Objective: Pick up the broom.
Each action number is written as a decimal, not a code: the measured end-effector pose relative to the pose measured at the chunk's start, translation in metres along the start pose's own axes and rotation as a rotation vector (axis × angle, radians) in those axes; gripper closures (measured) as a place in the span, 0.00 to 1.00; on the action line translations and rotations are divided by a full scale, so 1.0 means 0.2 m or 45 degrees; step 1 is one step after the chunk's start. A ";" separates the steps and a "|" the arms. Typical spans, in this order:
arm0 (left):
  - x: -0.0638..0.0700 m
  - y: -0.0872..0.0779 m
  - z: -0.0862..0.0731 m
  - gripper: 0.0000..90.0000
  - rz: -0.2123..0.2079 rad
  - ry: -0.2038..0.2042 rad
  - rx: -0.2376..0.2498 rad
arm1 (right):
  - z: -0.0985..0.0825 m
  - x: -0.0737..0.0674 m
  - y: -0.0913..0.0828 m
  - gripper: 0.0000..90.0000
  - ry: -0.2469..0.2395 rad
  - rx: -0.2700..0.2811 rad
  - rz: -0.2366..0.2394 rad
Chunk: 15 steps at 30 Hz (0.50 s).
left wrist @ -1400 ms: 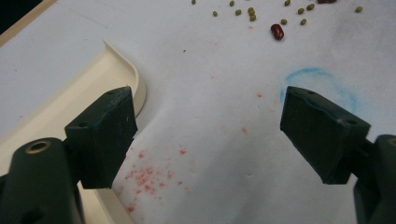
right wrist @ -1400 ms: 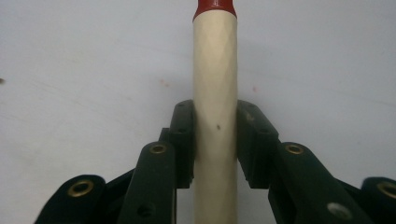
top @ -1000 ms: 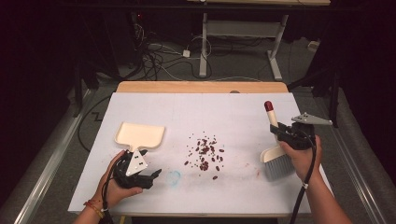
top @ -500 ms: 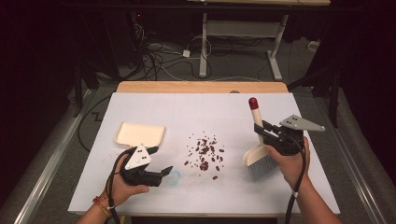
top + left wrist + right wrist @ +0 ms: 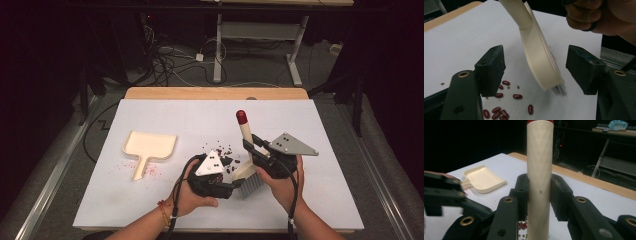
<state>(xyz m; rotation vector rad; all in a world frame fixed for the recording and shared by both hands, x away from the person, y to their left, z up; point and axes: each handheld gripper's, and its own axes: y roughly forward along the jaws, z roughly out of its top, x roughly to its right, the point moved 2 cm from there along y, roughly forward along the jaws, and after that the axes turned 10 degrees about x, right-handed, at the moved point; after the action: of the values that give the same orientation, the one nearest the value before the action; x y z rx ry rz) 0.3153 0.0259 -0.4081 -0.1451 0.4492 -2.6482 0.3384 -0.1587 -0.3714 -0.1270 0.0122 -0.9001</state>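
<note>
High view: the right tongs (image 5: 255, 159) grip the brush (image 5: 248, 165) by its cream handle, red cap up and tilted away from the person, bristles down on the white desk (image 5: 325, 200) just beside the beans (image 5: 223, 152). That hold suits sweeping the beans toward the dustpan (image 5: 147, 148), which lies well apart on the person's left, mouth away from the person and handle toward them, with nobody holding it. The left tongs (image 5: 232, 184) sit low in front of the brush head, crowding the beans. Left gripper view: its jaws stand on either side of the brush's cream head (image 5: 540, 62) without touching it, so these tongs are open; they have just been closing, with the head between them but not yet pressed. Red beans (image 5: 506, 100) lie scattered on the desk beneath the left jaw, and the right hand (image 5: 599, 15) shows at the top. This looks like steadying or re-gripping the brush rather than fetching the dustpan. Right gripper view: both jaws press the handle (image 5: 539, 182), which stands upright between them, so the grip looks firm; the dustpan (image 5: 482, 179) lies beyond, and the left tongs (image 5: 451, 200) are blurred at the left.
</note>
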 end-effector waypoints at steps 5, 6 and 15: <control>0.00 0.06 -0.02 0.48 0.000 -0.016 -0.007 | 0.01 -0.05 -0.01 0.78 -0.006 0.020 0.022; 0.00 0.06 -0.02 0.54 -0.007 -0.027 0.008 | 0.03 -0.06 -0.03 0.78 -0.009 0.030 0.032; -0.09 -0.04 -0.03 0.73 -0.037 -0.053 0.013 | 0.09 -0.09 -0.09 0.78 -0.035 0.063 0.097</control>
<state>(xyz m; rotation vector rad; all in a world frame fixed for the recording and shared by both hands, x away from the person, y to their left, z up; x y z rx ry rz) 0.3271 0.0416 -0.4110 -0.2043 0.4233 -2.6702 0.3135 -0.1534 -0.3529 -0.0920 -0.0307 -0.8218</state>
